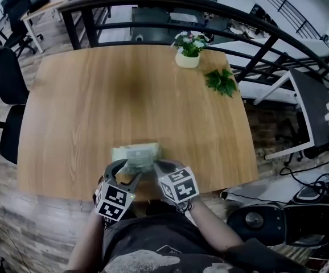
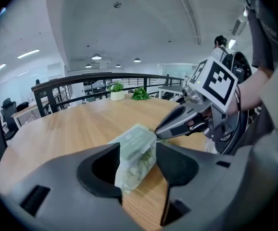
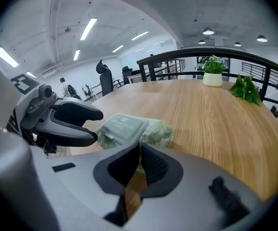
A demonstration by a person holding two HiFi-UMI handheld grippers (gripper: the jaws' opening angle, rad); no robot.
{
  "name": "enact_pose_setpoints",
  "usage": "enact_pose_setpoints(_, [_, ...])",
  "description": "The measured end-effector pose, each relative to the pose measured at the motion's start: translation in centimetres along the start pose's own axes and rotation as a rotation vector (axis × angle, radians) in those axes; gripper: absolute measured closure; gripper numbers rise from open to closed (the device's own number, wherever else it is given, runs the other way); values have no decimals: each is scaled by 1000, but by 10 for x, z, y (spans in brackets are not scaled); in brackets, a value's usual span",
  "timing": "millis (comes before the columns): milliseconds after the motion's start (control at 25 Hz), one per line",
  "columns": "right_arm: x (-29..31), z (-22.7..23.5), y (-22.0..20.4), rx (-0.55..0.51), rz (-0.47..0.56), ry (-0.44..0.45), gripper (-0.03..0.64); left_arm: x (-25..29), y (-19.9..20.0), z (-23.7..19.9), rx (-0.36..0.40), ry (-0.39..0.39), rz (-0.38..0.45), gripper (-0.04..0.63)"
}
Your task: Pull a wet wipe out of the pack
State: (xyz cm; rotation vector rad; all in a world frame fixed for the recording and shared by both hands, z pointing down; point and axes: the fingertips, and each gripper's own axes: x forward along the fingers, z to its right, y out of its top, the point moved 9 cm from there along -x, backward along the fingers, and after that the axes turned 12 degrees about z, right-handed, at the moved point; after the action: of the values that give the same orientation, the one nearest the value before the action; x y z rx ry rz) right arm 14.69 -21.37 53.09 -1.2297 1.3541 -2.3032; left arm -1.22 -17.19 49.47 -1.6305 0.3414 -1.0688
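One wipe pack (image 1: 135, 155) on table (image 1: 124, 95), lid (image 3: 123, 128) closed, right tongs (image 3: 139, 153) pinching edge.

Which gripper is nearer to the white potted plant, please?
Right. The right gripper, pinching the wet wipe pack, is roughly in line with the potted plant across the table; the left gripper sits further left.

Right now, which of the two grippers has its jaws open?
The left gripper: its jaws stand apart around one end of the wipe pack. The right gripper has its jaws pinched together on that pack's edge.
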Motion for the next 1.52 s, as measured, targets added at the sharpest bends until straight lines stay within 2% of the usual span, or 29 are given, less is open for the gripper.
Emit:
enact_pose_setpoints(320, [1, 1, 1, 7, -17, 2, 591, 22, 6, -3, 178, -23, -42, 351])
enact_pose_setpoints(720, [2, 0, 1, 11, -42, 0, 591, 32, 4, -1, 288, -64, -96, 348])
enact_pose_setpoints(880, [3, -2, 3, 9, -52, 0, 591, 33, 6, -3, 307, -121, -114, 357])
enact_pose_setpoints(1120, [3, 1, 4, 21, -68, 1, 591, 37, 9, -3, 330, -231, -118, 438])
enact_pose_setpoints(1520, [4, 1, 6, 37, -84, 10, 591, 36, 12, -5, 349, -336, -128, 508])
